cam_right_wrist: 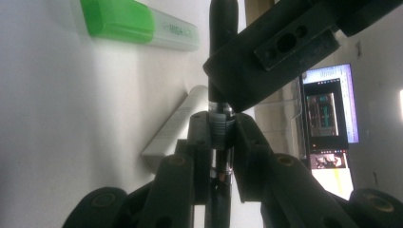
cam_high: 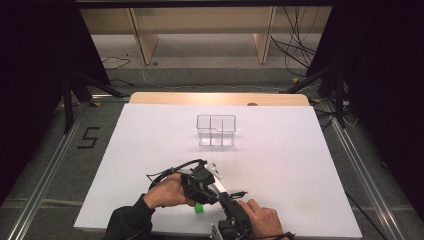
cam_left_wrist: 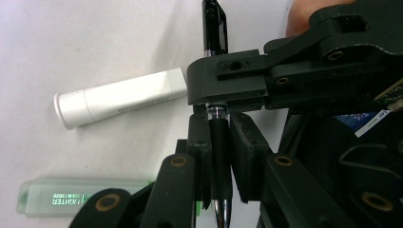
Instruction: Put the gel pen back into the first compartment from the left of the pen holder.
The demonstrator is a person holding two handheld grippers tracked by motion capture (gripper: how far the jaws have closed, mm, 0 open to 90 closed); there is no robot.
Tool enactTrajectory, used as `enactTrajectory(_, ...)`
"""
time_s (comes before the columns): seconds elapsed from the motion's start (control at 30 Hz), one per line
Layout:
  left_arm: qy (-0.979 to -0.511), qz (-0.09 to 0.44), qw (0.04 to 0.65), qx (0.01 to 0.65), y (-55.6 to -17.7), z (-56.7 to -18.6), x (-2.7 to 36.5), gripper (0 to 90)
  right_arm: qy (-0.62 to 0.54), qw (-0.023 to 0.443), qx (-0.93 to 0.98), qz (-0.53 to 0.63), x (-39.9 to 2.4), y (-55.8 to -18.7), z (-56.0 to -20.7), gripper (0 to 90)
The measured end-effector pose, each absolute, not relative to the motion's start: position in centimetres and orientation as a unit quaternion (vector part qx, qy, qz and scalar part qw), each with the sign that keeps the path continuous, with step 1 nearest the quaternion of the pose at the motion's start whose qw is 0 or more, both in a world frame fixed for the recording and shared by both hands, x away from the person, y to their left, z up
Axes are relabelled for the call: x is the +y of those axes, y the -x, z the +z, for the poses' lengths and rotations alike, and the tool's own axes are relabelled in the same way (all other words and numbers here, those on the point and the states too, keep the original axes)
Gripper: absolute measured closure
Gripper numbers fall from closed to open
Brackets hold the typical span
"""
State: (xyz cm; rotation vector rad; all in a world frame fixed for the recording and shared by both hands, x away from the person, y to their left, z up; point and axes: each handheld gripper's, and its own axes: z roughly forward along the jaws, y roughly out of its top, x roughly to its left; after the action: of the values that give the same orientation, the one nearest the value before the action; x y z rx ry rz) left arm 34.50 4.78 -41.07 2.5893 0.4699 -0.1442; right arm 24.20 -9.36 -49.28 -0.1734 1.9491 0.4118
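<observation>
Both grippers grip one black pen (cam_left_wrist: 215,28) with a silver ring, low over the white table near its front edge. In the left gripper view my left gripper (cam_left_wrist: 221,122) is shut on the pen's black grip section, and the right gripper (cam_left_wrist: 247,80) crosses the barrel just beyond. In the right gripper view my right gripper (cam_right_wrist: 222,124) is shut on the pen (cam_right_wrist: 222,19) at its silver ring, with the left gripper (cam_right_wrist: 271,52) clamped further along. From above, the left gripper (cam_high: 202,184) and right gripper (cam_high: 229,201) meet, jaws nearly touching.
A white cylindrical tube (cam_left_wrist: 119,97) lies on the table beside the pen. A green highlighter (cam_left_wrist: 71,197) lies nearer the front edge (cam_high: 199,209). A clear divided container (cam_high: 216,130) stands mid-table, further back. A lit monitor (cam_right_wrist: 328,109) stands off to the side.
</observation>
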Motion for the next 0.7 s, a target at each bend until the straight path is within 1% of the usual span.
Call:
enactTrajectory(0.13,-0.949,-0.060,0.255,0.176,-34.6,-41.1,4.9,77.1,0.078,0.542,0.819,0.171,-9.4,-24.2,-49.3,79.7)
enactTrajectory(0.23,-0.952,-0.060,0.250,0.167,-34.5,-40.8,5.0,62.3,0.078,0.543,0.818,0.170,-9.5,-24.2,-49.2,79.7)
enactTrajectory(0.3,-0.951,-0.054,0.252,0.170,-34.5,-40.6,5.2,55.4,0.072,0.543,0.818,0.173,-9.6,-24.2,-49.2,79.7)
enactTrajectory(0.4,-0.950,-0.046,0.258,0.172,-34.7,-40.0,5.8,48.9,0.073,0.543,0.819,0.169,-9.8,-24.3,-49.1,79.7)
enactTrajectory(0.47,-0.949,-0.038,0.261,0.174,-34.8,-39.7,6.3,42.8,0.072,0.545,0.817,0.171,-9.9,-24.4,-49.1,79.7)
enactTrajectory(0.63,-0.942,-0.027,0.278,0.185,-35.0,-38.9,8.0,33.1,0.055,0.541,0.820,0.178,-10.3,-24.6,-48.9,79.7)
enactTrajectory(0.7,-0.935,-0.022,0.295,0.197,-35.1,-38.6,9.0,30.2,0.053,0.542,0.820,0.178,-10.5,-24.6,-48.9,79.7)
